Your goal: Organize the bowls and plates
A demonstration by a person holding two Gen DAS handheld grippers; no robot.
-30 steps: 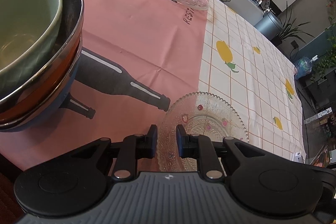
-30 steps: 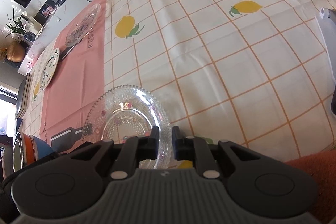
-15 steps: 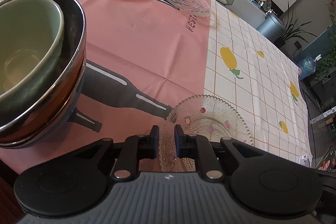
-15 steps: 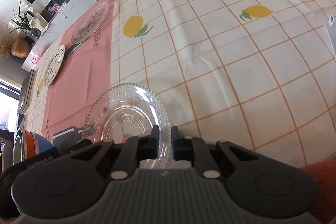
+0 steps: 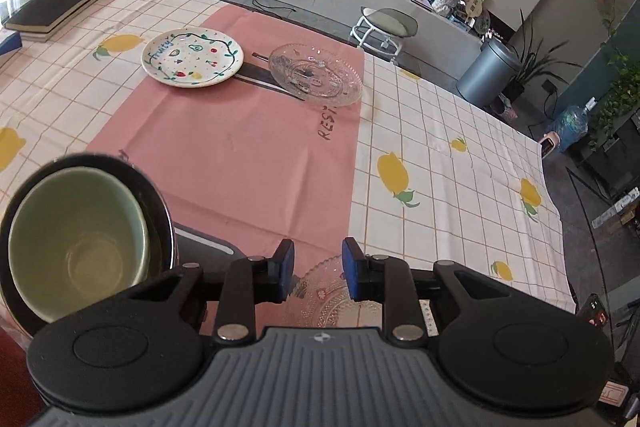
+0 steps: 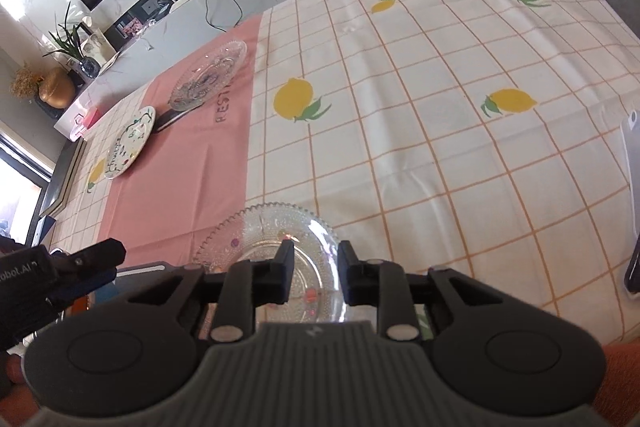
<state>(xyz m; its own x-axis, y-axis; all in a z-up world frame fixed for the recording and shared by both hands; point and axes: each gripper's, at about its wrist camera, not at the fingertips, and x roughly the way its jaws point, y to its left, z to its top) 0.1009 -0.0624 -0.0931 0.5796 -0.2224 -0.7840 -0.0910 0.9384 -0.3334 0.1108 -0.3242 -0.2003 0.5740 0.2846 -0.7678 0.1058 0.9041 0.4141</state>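
Note:
A clear glass plate (image 5: 332, 295) (image 6: 272, 239) lies flat at the near table edge, below both grippers. My left gripper (image 5: 316, 267) hangs above it, jaws opening, nothing between them. My right gripper (image 6: 314, 267) is also above that plate, jaws opening and empty. A green bowl (image 5: 76, 243) sits nested in a stack of bowls (image 5: 160, 211) at the near left. Farther off, a white plate with painted fruit (image 5: 192, 57) (image 6: 130, 143) and a second glass plate (image 5: 316, 73) (image 6: 208, 75) rest on the pink mat (image 5: 240, 147).
A lemon-print checked cloth (image 6: 440, 107) covers the table. Dark books (image 5: 56, 7) lie at the far left corner. A phone-like object (image 6: 634, 187) sits at the right edge. A stool (image 5: 386, 27) and a bin (image 5: 488, 71) stand beyond the table. The left gripper's body (image 6: 60, 267) shows at left.
Both grippers have risen away from the near glass plate and their jaws have spread apart. The plate stays flat on the table. More of the far table now shows.

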